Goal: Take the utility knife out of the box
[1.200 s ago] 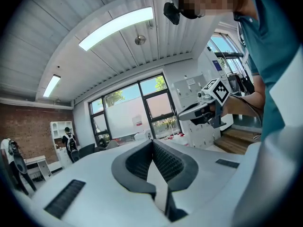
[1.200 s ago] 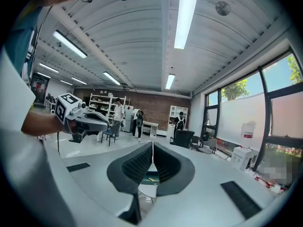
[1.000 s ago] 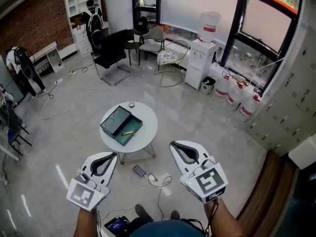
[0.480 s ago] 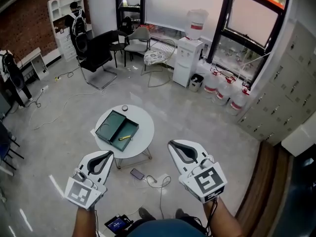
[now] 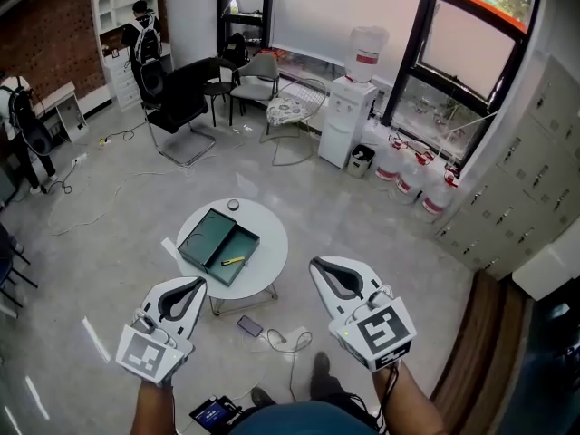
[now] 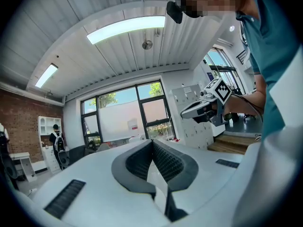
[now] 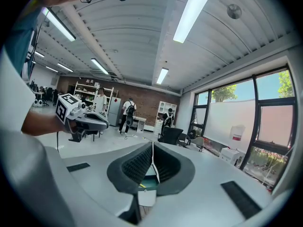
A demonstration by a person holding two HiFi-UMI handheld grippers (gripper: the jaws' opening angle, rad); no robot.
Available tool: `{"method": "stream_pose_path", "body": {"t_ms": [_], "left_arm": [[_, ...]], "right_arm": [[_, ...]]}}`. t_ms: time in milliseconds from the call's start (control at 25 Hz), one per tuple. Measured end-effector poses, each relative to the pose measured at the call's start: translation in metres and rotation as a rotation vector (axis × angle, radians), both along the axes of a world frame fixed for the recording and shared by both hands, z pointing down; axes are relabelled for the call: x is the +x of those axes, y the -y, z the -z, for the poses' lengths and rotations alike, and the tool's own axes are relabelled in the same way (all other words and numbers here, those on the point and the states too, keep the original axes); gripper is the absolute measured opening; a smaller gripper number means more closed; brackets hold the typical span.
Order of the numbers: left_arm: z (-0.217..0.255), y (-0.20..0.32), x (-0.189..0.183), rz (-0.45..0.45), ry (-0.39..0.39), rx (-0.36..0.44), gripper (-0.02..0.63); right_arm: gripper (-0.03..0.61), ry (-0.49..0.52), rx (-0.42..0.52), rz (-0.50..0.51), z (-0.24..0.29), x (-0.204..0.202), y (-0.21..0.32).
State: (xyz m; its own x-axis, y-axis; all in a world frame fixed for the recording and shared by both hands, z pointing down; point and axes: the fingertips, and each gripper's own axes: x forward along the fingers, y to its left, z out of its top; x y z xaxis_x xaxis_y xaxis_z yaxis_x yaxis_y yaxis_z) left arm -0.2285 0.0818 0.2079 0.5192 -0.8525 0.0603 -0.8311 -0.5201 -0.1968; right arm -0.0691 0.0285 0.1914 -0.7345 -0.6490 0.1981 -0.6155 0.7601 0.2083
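**Head view.**
- Round white table (image 5: 272,232).
- Green box (image 5: 207,231), lid open, lying flat on the table's left part.
- Utility knife (image 5: 233,261), yellow, inside the box half nearer the table's middle, towards the table's near edge.
- Small round object (image 5: 234,205) at the table's far edge.
- Phone (image 5: 251,325) and cable (image 5: 283,338) on the floor off the table's near side.
- Left gripper (image 5: 201,283) and right gripper (image 5: 317,265), both held short of the table's near side and well apart from the box.

**Left gripper view.**
- Left gripper (image 6: 152,141): jaws pressed together, nothing between them.
- It does not point at the table.

**Right gripper view.**
- Right gripper (image 7: 152,145): jaws meeting at the tips, holding nothing.
- In the gap under the pads, a glimpse of the box (image 7: 150,180) and the knife (image 7: 142,186) on the table.
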Motion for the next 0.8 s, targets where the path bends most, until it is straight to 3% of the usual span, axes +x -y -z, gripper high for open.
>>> {"method": "stream_pose_path", "body": {"t_ms": [480, 800], "left_arm": [[-0.011, 0.071, -0.017, 0.223, 0.042, -0.037, 0.018], [-0.021, 0.133, 0.003, 0.363, 0.049, -0.067, 0.018]], "right_arm": [[0.038, 0.031, -0.029, 0.24, -0.015, -0.039, 0.113], [0.038, 0.034, -0.049, 0.395, -0.027, -0.039, 0.193]]}}
